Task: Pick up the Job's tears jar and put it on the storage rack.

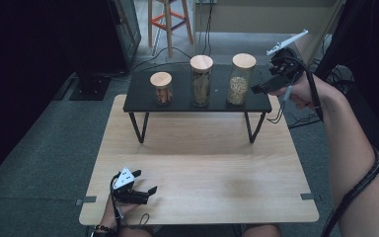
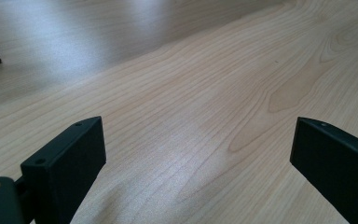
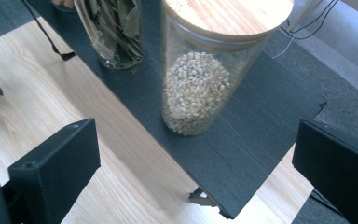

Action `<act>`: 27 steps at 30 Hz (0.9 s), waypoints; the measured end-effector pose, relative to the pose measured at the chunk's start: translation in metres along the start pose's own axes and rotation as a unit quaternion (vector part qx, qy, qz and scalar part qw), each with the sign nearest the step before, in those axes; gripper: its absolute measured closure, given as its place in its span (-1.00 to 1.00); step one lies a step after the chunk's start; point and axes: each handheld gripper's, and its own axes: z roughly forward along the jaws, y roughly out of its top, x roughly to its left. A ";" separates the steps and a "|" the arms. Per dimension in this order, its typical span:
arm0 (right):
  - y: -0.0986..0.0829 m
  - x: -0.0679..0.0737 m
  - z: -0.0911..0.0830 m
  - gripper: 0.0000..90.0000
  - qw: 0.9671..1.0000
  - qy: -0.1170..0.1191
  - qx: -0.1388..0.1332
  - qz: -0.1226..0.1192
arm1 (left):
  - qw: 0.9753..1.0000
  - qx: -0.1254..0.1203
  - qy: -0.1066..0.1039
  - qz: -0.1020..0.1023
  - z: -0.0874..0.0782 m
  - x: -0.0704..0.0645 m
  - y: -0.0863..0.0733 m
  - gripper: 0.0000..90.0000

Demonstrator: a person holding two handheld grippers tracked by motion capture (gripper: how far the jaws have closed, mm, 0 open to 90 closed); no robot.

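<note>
Three glass jars with wooden lids stand in a row on a low black shelf (image 1: 177, 102). A short jar (image 1: 161, 88) is on the left, a tall jar (image 1: 201, 80) of leaves in the middle, and a jar of pale beans (image 1: 240, 79) on the right. My right gripper (image 1: 264, 82) hovers open just right of the bean jar, above the shelf's right end. In the right gripper view the bean jar (image 3: 194, 88) stands ahead between the wide-apart jaws of the right gripper (image 3: 196, 163), untouched. My left gripper (image 1: 144, 181) rests open near the table's front left, over bare wood (image 2: 186, 93).
The shelf stands on thin black legs (image 1: 139, 127) at the back of a light wooden table (image 1: 202, 168). The leaf jar (image 3: 114, 30) is beside the bean jar. Grey carpet surrounds the table; a stool (image 1: 170, 22) and cables lie beyond it.
</note>
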 end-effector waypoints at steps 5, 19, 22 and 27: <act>-0.007 0.006 0.000 -0.99 1.000 0.000 0.000 -0.005 | 1.000 0.000 0.000 0.000 0.000 0.000 0.000 -0.92; -0.039 0.025 -0.004 -0.99 1.000 0.001 -0.011 -0.018 | 1.000 -0.005 0.000 0.001 -0.001 0.000 -0.002 -0.92; -0.048 0.028 -0.003 -0.99 1.000 0.001 -0.012 -0.016 | 1.000 -0.008 0.000 0.002 -0.002 0.000 -0.003 -0.92; -0.060 0.031 0.001 -0.99 1.000 0.001 -0.010 -0.013 | 1.000 -0.008 -0.001 0.002 -0.002 0.000 -0.003 -0.92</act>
